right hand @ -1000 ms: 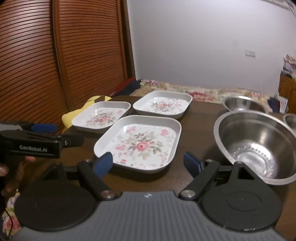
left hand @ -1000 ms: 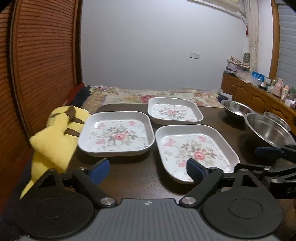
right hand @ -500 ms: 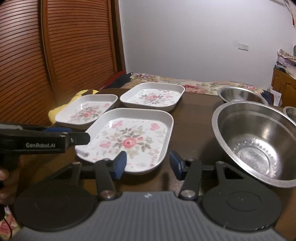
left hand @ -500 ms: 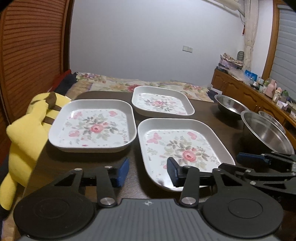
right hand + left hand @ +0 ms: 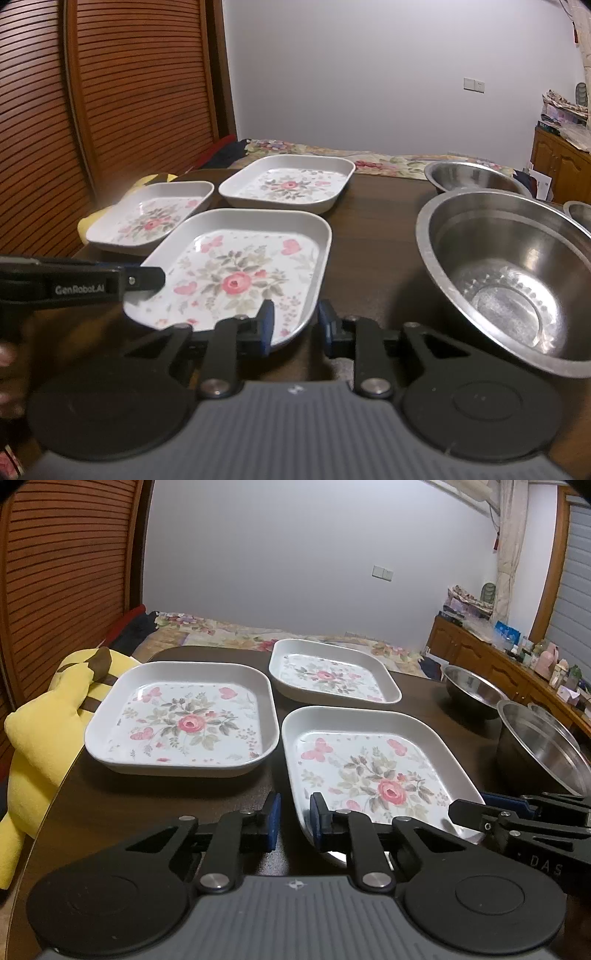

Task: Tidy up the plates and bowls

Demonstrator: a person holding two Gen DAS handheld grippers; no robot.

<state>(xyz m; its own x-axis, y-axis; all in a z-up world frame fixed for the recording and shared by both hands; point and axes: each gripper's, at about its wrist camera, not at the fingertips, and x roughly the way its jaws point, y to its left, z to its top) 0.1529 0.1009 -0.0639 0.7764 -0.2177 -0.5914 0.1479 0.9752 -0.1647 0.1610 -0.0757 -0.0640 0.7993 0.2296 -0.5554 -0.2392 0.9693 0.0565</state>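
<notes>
Three white floral square plates lie on a dark table: a near plate (image 5: 369,775) (image 5: 236,273), a left plate (image 5: 184,720) and a far plate (image 5: 328,675). My left gripper (image 5: 295,821) is shut on the near plate's front left rim, one pad inside and one outside. My right gripper (image 5: 295,326) straddles the same plate's front right corner. Its jaws are closing, and the outer pad still stands a little off the rim. Three steel bowls sit to the right: a large bowl (image 5: 509,280), a far bowl (image 5: 472,177) and an edge bowl (image 5: 580,214).
A yellow plush toy (image 5: 40,731) leans on the table's left edge (image 5: 48,823). Slatted wooden doors (image 5: 129,92) rise on the left. A bed with a floral cover (image 5: 229,635) lies beyond the table, and a cluttered sideboard (image 5: 517,664) runs along the right wall.
Both grippers have come forward and down to the near plate. Their jaws have gone from wide apart to close together around its front rim.
</notes>
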